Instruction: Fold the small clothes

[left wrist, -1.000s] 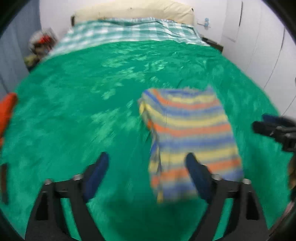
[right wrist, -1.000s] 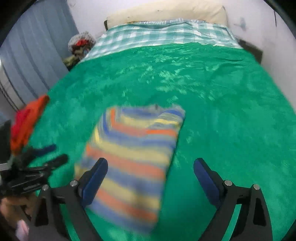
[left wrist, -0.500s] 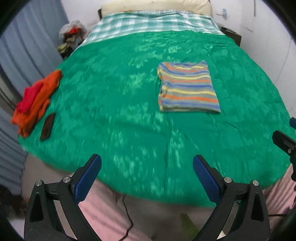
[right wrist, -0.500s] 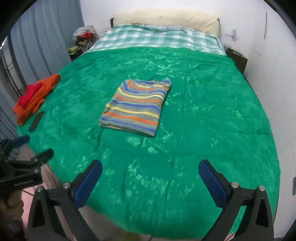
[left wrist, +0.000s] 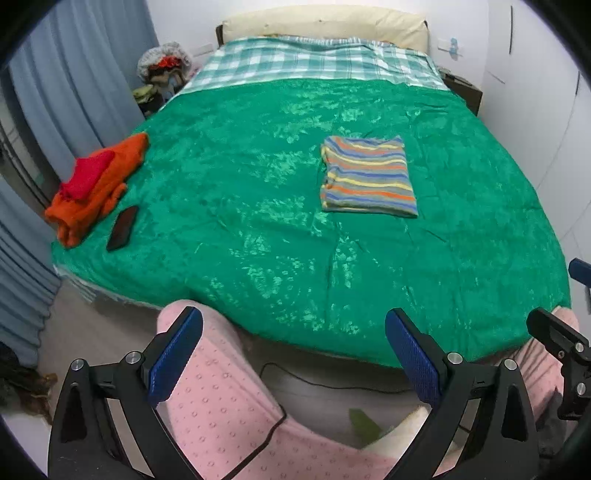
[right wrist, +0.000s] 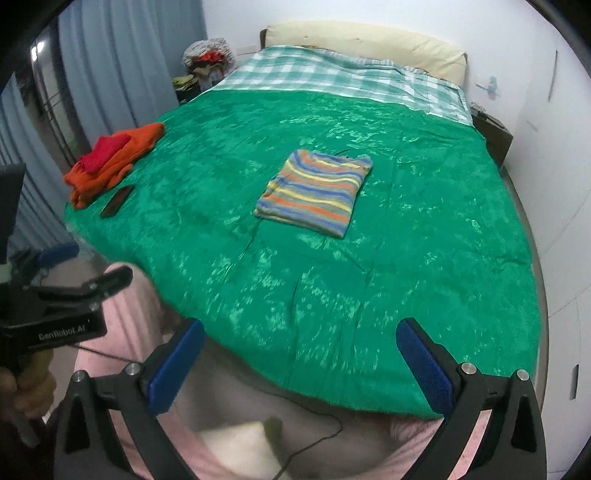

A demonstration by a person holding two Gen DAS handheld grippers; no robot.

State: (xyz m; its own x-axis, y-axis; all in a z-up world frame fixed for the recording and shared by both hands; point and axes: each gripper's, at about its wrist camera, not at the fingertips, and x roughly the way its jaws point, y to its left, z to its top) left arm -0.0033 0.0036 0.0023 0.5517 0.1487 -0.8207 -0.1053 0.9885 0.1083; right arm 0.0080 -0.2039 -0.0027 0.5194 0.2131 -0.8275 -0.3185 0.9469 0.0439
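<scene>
— What's in front of you, biggest thing first?

— The bed [left wrist: 295, 221], covered by a shiny green blanket [right wrist: 332, 295] that runs right to the near edge. Past it, toward the head, lies a green-and-white checked sheet [left wrist: 314, 62] and a cream pillow [left wrist: 325, 24] against the wall. Grey-blue curtains [left wrist: 74, 74] hang along the left side.

— And the clothes?

— The striped shirt [left wrist: 367, 177] lies folded into a neat rectangle near the middle of the blanket, somewhat right of centre in my left view. Nothing touches it, and both my grippers are well apart from it. At the left edge of the bed sits a heap of orange clothes [left wrist: 92, 192] with a red piece [left wrist: 86, 173] on top; just beside that heap, a dark phone [left wrist: 122, 228] lies flat on the blanket.

— Your grippers?

— My left gripper [left wrist: 293, 354] is spread wide and holds nothing — it hangs off the foot of the bed, above my pink trousers [left wrist: 221, 406]. My right gripper [right wrist: 301, 363] is spread wide too, also empty, over the bed's near edge. A thin black cable [left wrist: 332, 384] runs across the floor below.
</scene>
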